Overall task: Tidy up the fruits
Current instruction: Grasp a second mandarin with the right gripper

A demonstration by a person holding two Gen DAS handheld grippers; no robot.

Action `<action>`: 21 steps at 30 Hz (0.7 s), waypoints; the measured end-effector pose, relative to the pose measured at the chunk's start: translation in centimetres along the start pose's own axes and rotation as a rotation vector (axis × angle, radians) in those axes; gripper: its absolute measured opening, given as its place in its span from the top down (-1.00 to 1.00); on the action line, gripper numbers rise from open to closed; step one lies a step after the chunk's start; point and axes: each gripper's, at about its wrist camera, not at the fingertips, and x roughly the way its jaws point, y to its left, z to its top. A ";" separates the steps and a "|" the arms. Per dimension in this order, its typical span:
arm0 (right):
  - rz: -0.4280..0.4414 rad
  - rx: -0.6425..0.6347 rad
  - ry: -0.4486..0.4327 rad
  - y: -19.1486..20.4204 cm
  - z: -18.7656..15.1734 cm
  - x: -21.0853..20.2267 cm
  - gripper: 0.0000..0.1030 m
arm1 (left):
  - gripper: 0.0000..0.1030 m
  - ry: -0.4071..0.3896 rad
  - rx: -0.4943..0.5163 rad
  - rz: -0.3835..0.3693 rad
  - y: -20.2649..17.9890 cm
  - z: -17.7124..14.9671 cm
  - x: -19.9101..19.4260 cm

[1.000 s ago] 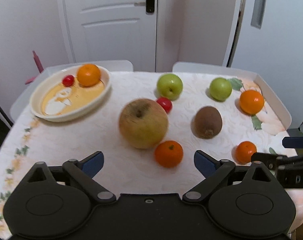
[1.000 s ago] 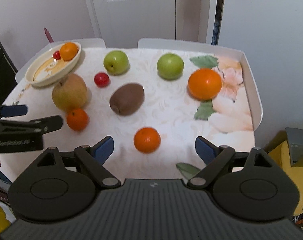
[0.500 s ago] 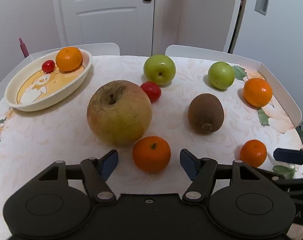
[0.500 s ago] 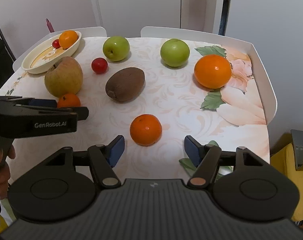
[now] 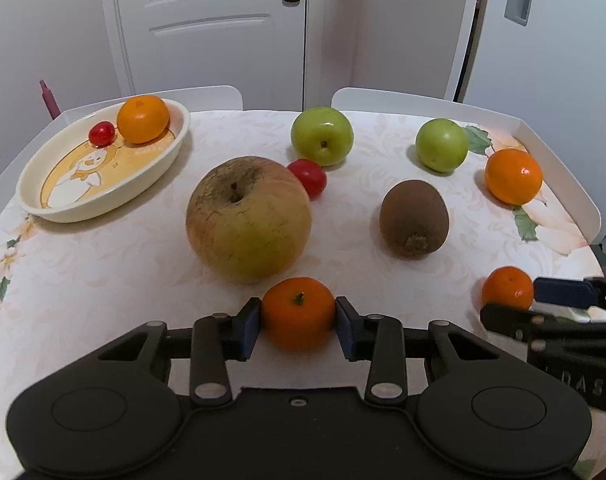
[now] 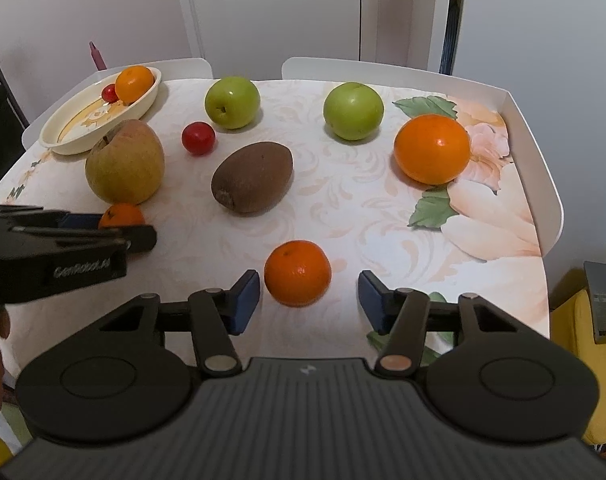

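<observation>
My left gripper (image 5: 297, 326) is shut on a small tangerine (image 5: 297, 312) that rests on the table just in front of the large yellow apple (image 5: 247, 218). My right gripper (image 6: 309, 298) is open, its blue pads on either side of another small tangerine (image 6: 297, 273), the left pad close, the right one apart. An oval cream dish (image 5: 103, 168) at the far left holds a tangerine (image 5: 143, 119) and a cherry tomato (image 5: 101, 133). Two green apples (image 5: 321, 135) (image 5: 441, 150), a kiwi (image 5: 414, 224), a cherry tomato (image 5: 311, 178) and a big orange (image 6: 431, 149) lie loose.
The table has a floral cloth and a raised white rim (image 6: 543, 184) along its right side. White chair backs (image 5: 403, 98) stand behind it, with a white door (image 5: 223, 20) beyond. The left gripper body (image 6: 59, 252) shows at the left of the right wrist view.
Both grippers moved forward and down to the tangerines. The left one closed on its tangerine. The right one narrowed around its tangerine but stays open.
</observation>
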 end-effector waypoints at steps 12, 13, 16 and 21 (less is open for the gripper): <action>-0.010 -0.015 -0.016 1.1 0.5 0.1 0.01 | 0.17 -0.010 -0.030 0.023 1.7 -1.0 -1.6; -0.007 -0.016 -0.019 1.2 0.6 -0.1 0.01 | 0.17 -0.017 -0.034 0.026 1.9 -1.0 -1.8; 0.001 -0.018 -0.027 1.7 1.0 -0.6 0.01 | 0.17 -0.038 -0.044 0.037 2.7 -1.0 -2.9; 0.014 -0.024 -0.044 2.9 2.0 -1.9 0.01 | 0.17 -0.071 -0.067 0.055 4.2 -0.6 -4.9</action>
